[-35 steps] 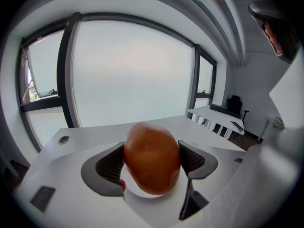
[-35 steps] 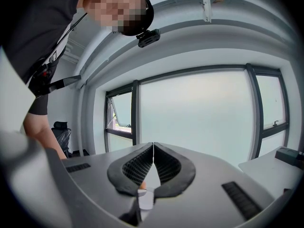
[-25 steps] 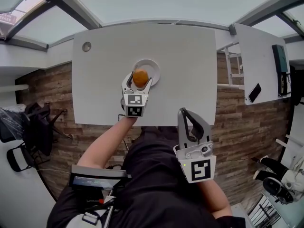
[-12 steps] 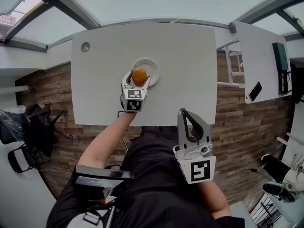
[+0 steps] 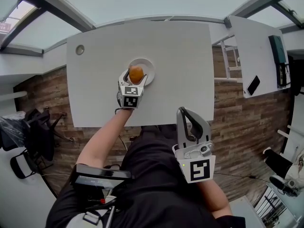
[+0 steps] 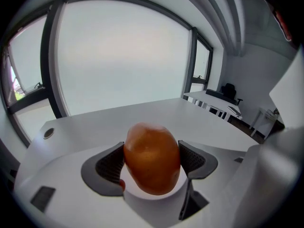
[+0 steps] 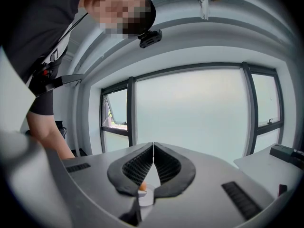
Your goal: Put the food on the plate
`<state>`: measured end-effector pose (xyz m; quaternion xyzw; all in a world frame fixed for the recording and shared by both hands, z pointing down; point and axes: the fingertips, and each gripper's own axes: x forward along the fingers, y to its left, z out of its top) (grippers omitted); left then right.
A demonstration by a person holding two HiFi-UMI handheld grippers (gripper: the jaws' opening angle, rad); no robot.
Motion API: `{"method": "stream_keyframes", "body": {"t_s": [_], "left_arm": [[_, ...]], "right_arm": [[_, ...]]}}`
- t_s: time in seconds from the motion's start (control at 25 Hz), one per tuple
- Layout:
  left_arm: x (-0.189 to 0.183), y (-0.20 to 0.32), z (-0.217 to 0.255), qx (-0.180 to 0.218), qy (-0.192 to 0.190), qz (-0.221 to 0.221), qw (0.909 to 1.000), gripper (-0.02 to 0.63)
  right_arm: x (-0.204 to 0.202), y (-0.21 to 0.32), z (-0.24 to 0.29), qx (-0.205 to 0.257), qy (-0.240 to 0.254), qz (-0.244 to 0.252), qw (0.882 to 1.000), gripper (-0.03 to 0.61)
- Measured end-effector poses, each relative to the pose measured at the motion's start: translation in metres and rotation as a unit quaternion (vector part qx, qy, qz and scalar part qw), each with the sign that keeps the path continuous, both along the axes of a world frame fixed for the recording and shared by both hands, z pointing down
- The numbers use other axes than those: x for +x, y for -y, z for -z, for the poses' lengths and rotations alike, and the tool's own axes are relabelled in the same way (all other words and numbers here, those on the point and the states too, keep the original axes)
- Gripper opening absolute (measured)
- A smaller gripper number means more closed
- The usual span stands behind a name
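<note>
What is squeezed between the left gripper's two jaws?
An orange piece of food, seen best in the left gripper view. The left gripper is shut on it, right over the white plate.

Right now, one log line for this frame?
left gripper: shut on orange food, over plate | right gripper: shut, empty, back from table | food: not yet released

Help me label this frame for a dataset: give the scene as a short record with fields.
food: orange-brown, rounded, gripped over the plate; whether it touches the plate is unclear
plate: white, round, on the table
table: white
left gripper: jaws closed on the food from both sides
right gripper: jaws together, nothing between them, held off the table near the person's lap
</note>
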<state>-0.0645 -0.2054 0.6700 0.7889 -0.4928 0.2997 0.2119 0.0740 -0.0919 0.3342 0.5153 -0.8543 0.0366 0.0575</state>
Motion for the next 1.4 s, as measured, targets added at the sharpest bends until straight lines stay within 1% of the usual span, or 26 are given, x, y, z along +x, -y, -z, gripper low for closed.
{"method": "stream_keyframes", "body": {"t_s": [0.08,0.24,0.52,0.68,0.84,1.04,1.24,1.4], "left_arm": [[0.006,0.0,-0.005,-0.007,-0.009,-0.013,0.9999,0.354],[0.013,0.002,-0.008,-0.011,-0.007,-0.027,0.9996,0.354],[0.007,0.003,-0.022,-0.027,-0.01,-0.005,0.9996,0.354],[0.011,0.003,-0.028,-0.036,-0.01,-0.011,0.9992,0.354],[0.014,0.001,-0.033,-0.045,-0.013,-0.014,0.9988,0.354],[0.015,0.006,-0.029,-0.032,-0.024,-0.007,0.9992,0.354],[0.017,0.004,-0.035,-0.044,-0.026,-0.015,0.9986,0.354],[0.024,0.001,-0.033,-0.049,-0.038,-0.024,0.9978,0.354]], "right_arm": [[0.003,-0.002,-0.001,-0.003,-0.003,-0.003,1.0,0.008],[0.01,-0.005,-0.005,-0.008,-0.007,-0.011,1.0,0.008],[0.023,-0.011,-0.009,-0.013,-0.008,-0.025,1.0,0.008],[0.025,-0.014,-0.011,-0.015,-0.01,-0.024,1.0,0.008],[0.023,-0.016,-0.01,-0.01,-0.024,-0.021,0.999,0.008],[0.026,-0.021,-0.007,-0.011,-0.027,-0.025,0.999,0.008],[0.021,-0.022,-0.004,-0.006,-0.021,-0.016,1.0,0.008],[0.021,-0.025,-0.004,-0.007,-0.023,-0.012,1.0,0.008]]}}
